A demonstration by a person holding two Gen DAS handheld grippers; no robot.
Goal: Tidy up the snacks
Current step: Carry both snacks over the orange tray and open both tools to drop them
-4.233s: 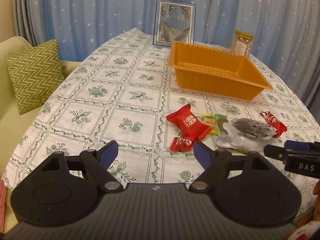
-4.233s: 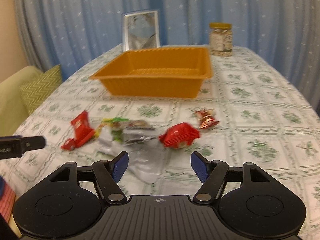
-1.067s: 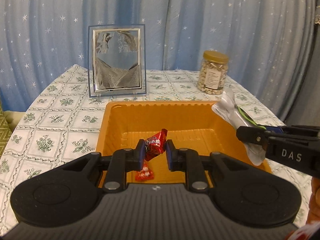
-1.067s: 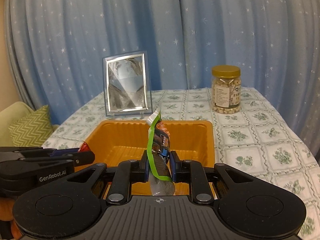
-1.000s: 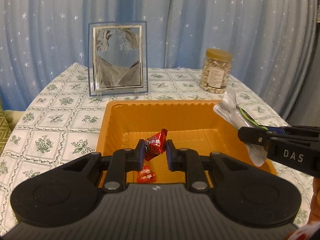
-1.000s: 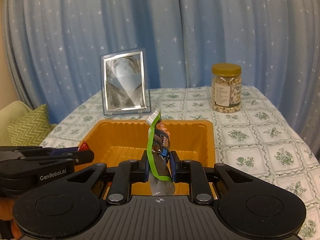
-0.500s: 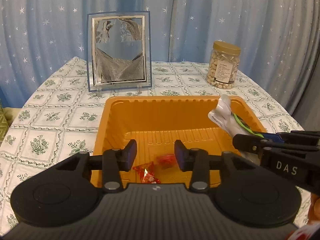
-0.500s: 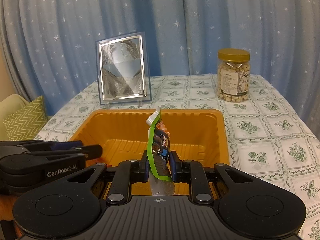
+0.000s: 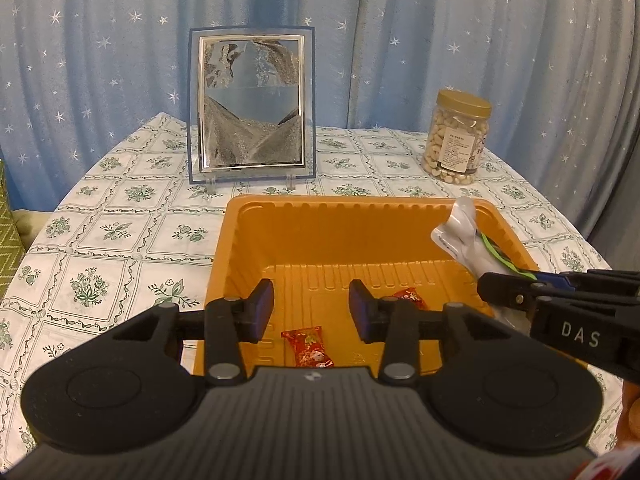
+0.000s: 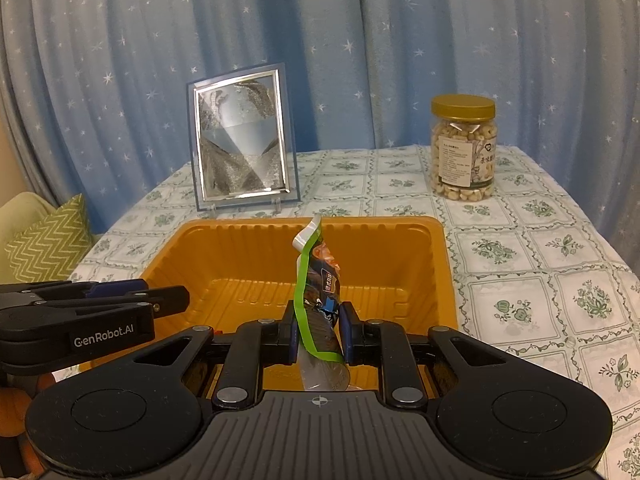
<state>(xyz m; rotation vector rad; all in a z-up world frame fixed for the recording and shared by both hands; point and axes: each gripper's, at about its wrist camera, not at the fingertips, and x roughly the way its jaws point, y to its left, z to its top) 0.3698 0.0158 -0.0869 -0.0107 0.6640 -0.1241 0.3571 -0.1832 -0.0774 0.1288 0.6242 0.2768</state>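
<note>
Star-dotted blue curtains hang behind our surface [image 9: 120,216], where an orange tray [image 9: 320,208] sits in front of a picture frame [image 9: 251,104] and a nut jar [image 9: 456,136]. Our left gripper [image 9: 311,311] stands partly open and empty over the tray, whose floor already holds two red candies [image 9: 308,346]. Our right gripper [image 10: 319,332] is clamped on a green-edged packet [image 10: 316,280] above the tray's near side. We judge that packet's drop comes next; other snacks, if any remain, are out of view.

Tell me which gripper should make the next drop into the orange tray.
Right. The right gripper is shut on the green-edged packet above the orange tray; the left gripper is open and empty, its red candies already inside.
</note>
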